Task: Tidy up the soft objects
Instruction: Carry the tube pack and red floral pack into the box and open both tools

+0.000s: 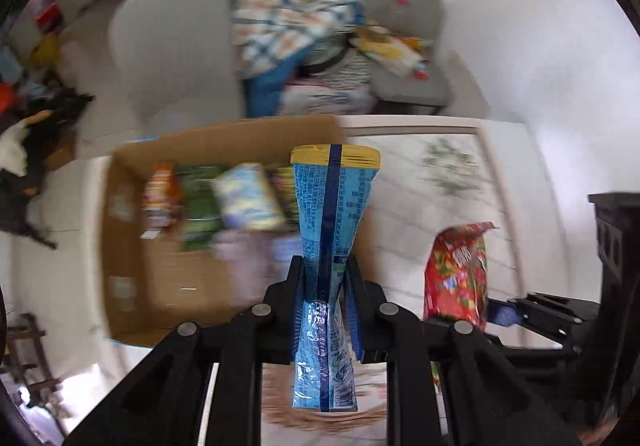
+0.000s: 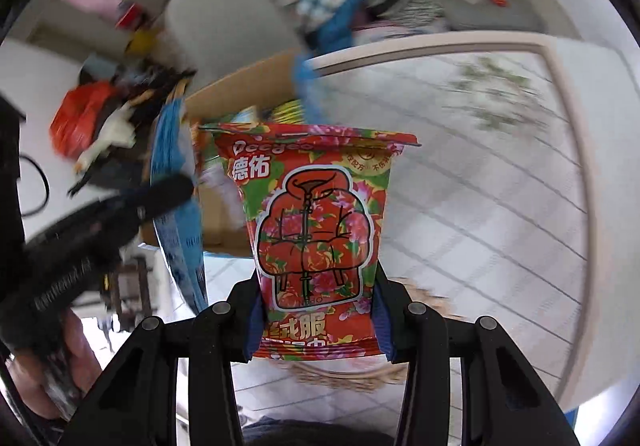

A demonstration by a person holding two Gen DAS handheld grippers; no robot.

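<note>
Two grippers grasp packets — the left gripper (image 1: 325, 278) pinches a blue packet (image 1: 334, 205), the right gripper (image 2: 318, 310) a red packet (image 2: 316, 230) — near the cardboard box (image 1: 132, 246).

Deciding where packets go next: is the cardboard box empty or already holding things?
Holding things: several blurred packets lie inside the open cardboard box.

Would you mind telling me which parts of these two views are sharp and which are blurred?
Left wrist view: the blue packet and left tongs are crisp; the cardboard box and its contents smear. Right wrist view: the red packet in the right tongs is sharp; the table streaks, and fisheye bends its edge.
</note>
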